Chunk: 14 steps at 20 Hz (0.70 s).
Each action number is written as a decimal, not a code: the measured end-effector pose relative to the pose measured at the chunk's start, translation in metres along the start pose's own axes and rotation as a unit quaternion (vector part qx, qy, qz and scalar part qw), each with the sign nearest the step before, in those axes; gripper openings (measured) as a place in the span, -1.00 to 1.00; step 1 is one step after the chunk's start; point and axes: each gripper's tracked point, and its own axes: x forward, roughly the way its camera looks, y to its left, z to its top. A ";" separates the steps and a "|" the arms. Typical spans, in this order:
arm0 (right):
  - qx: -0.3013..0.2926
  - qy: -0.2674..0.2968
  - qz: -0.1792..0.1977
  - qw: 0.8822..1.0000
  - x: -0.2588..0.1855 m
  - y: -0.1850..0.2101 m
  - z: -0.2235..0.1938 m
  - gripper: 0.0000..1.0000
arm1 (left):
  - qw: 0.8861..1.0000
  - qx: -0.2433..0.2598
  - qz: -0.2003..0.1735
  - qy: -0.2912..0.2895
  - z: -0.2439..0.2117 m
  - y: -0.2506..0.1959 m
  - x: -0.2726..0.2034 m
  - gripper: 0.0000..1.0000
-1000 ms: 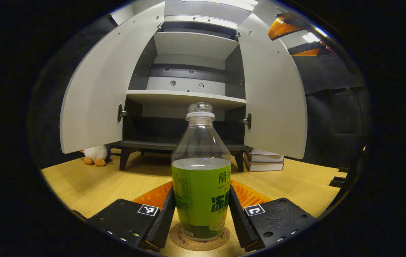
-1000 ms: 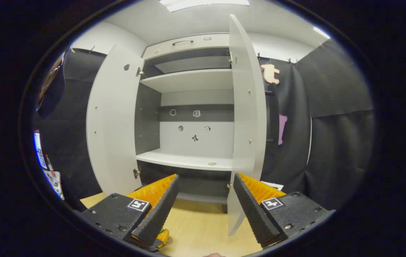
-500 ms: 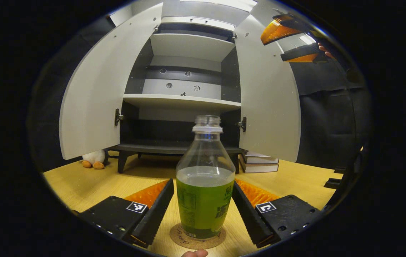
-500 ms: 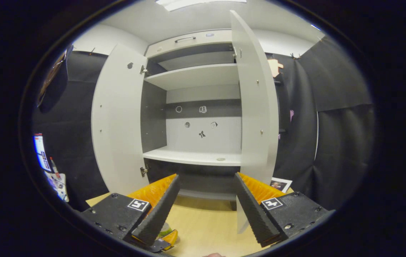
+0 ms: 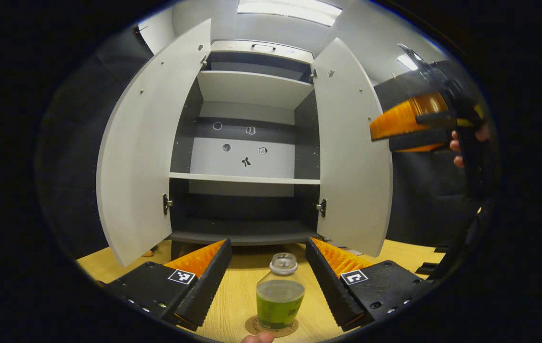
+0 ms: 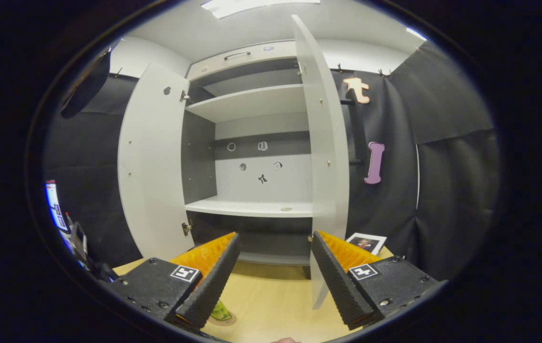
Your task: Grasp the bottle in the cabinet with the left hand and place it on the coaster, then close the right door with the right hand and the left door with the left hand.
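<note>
1. Wooden tabletop (image 5: pixel 232 305) carries a tall cabinet (image 5: pixel 247 157) with pale doors and a dark lower bay; black cloth hangs behind it.
2. Left door (image 5: pixel 144 152) and right door (image 5: pixel 352 152) both stand open in the left gripper view. 2 pale shelves span the interior, and small stickers (image 5: pixel 246 162) sit on the back panel.
3. Bottle (image 5: pixel 280 297) stands upright on the coaster (image 5: pixel 253 327), in front of the cabinet. It is clear, uncapped, and holds green liquid in its lower part.
4. Left gripper (image 5: pixel 266 278) has its fingers spread apart. The bottle stands between and below them, with a clear gap on each side. A fingertip of the person shows at the bottom edge of this view.
5. Right gripper (image 6: pixel 273 276) is released, with its fingers well apart and nothing between them. In the right gripper view, the right door (image 6: pixel 321 157) appears nearly edge-on, directly ahead of the right finger.
6. Left gripper view also shows the right gripper (image 5: pixel 406 128) held in a hand (image 5: pixel 459 147), raised beside the outer face of the right door. Contact with the door cannot be determined.
7. Photo card (image 6: pixel 365 243) lies on the tabletop to the right of the cabinet.
</note>
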 end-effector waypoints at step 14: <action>0.048 -0.053 -0.014 0.997 -0.022 -0.053 0.015 0.90 | 0.999 -0.012 0.040 0.011 0.047 0.003 -0.004 0.90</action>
